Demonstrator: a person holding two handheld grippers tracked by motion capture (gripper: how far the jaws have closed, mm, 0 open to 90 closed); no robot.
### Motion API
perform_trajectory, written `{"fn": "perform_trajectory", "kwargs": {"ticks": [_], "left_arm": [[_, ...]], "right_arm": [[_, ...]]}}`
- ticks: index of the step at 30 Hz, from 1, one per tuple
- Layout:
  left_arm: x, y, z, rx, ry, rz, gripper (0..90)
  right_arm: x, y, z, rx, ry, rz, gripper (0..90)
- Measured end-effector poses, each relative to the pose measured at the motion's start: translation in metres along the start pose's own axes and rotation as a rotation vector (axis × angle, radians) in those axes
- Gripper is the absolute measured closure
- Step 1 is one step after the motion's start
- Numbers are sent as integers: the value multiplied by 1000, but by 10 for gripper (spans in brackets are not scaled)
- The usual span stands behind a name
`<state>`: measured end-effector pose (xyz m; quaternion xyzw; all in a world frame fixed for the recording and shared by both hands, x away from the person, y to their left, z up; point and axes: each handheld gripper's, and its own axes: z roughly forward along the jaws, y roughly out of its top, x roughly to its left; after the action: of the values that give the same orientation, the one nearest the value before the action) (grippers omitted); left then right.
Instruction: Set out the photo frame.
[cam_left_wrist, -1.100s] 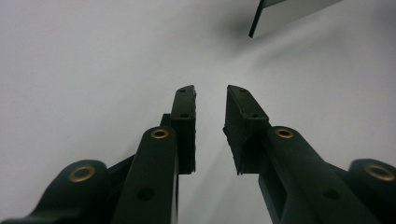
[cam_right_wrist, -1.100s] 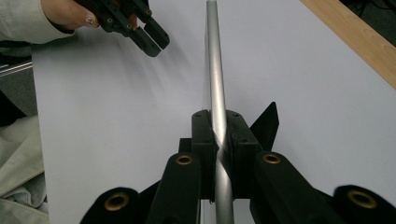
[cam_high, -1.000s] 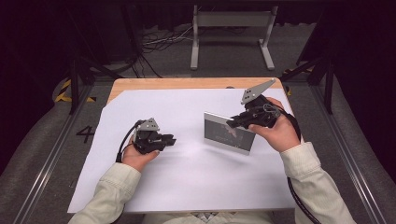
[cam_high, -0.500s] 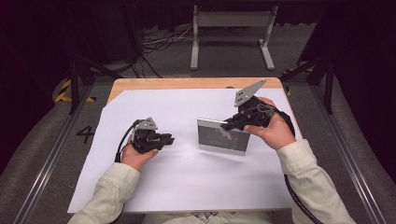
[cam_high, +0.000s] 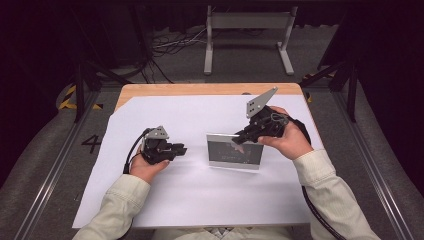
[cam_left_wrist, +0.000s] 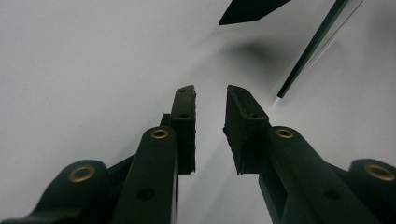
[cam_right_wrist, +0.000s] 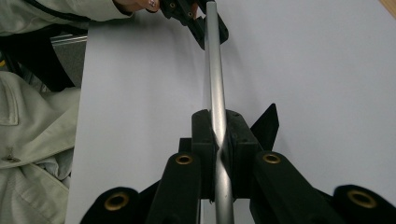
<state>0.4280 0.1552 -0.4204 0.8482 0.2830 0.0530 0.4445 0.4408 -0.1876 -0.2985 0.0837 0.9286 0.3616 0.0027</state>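
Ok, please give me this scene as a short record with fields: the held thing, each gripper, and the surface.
held thing: picture frame, silver edge, standing upright on the sheet
right gripper: shut on the frame's top edge
left gripper: open, nothing between the jaws, apart from the frame
surface: white sheet over a wooden table
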Motion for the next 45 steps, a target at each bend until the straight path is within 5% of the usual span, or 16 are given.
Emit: {"fn": "perform_trajectory", "kwargs": {"ticks": [16, 27, 45], "left_arm": [[0, -1, 3, 18, 2, -8, 738], [0, -1, 4, 17, -2, -8, 736], [0, -1, 5, 20, -10, -11, 735]], "right_arm": [[-13, -10, 3, 3, 16, -6, 841], [-17, -8, 4, 24, -20, -88, 815], [-25, -15, 4, 13, -70, -85, 769]]}}
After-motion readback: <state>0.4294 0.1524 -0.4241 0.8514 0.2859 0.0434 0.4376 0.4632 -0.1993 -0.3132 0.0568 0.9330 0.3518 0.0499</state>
